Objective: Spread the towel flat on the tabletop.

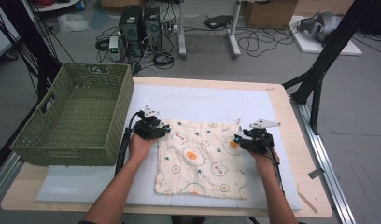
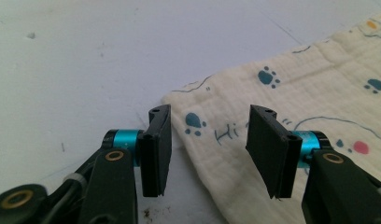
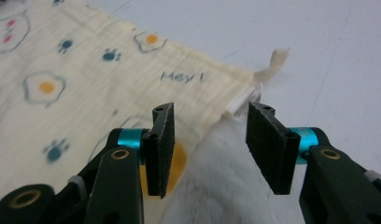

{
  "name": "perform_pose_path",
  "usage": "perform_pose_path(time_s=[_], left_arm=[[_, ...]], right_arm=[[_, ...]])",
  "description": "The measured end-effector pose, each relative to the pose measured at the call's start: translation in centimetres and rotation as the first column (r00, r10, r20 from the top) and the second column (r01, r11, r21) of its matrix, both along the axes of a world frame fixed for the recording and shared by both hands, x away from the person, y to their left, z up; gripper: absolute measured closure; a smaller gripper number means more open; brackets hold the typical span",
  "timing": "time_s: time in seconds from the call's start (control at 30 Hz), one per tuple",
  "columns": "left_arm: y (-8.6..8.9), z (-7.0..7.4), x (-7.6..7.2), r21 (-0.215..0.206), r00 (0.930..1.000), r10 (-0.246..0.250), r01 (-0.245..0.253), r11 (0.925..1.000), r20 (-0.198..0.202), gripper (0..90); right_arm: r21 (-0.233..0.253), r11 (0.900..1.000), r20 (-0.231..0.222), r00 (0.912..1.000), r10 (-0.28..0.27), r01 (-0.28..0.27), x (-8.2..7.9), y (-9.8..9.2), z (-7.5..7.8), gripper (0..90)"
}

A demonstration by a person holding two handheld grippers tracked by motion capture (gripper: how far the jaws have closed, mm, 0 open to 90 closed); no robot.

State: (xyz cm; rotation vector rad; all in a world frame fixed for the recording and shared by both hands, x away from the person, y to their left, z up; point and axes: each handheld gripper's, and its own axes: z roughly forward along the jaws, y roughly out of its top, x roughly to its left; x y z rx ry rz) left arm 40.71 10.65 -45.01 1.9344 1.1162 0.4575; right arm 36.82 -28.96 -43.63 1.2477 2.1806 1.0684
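Note:
A cream cloth (image 1: 200, 158) printed with fried eggs and paw marks lies flat on the white mat. My left gripper (image 1: 153, 128) sits at the cloth's far left corner, open, its jaws straddling the cloth's edge (image 2: 202, 140). My right gripper (image 1: 254, 140) is at the far right corner, open too. In the right gripper view its jaws stand apart over the cloth's right edge (image 3: 212, 116), near a white label and a loop tag (image 3: 278, 58). Nothing is pinched between either pair of jaws.
A green woven basket (image 1: 74, 114) stands on the table's left side, close to my left hand. The white mat (image 1: 202, 100) covers most of the wooden table (image 1: 298, 140). Cables, computer cases and stands are on the floor beyond.

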Motion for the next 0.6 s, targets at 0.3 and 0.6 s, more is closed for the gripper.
perform_pose_path(time_s=[0.3,0.6], left_arm=[[-1.0,-0.1,-0.4,0.08,0.9967,-0.077,0.075,0.9939,0.024,77.3],[-1.3,0.0,-0.6,0.095,0.9992,-0.012,0.008,0.9955,0.039,85.4]], right_arm=[[-0.06,0.998,-0.044,0.999,-0.006,0.004,2.3,0.6,-1.0,87.8],[-0.122,0.984,0.011,0.9912,-0.132,0.132,2.3,0.4,-1.1,84.8]])
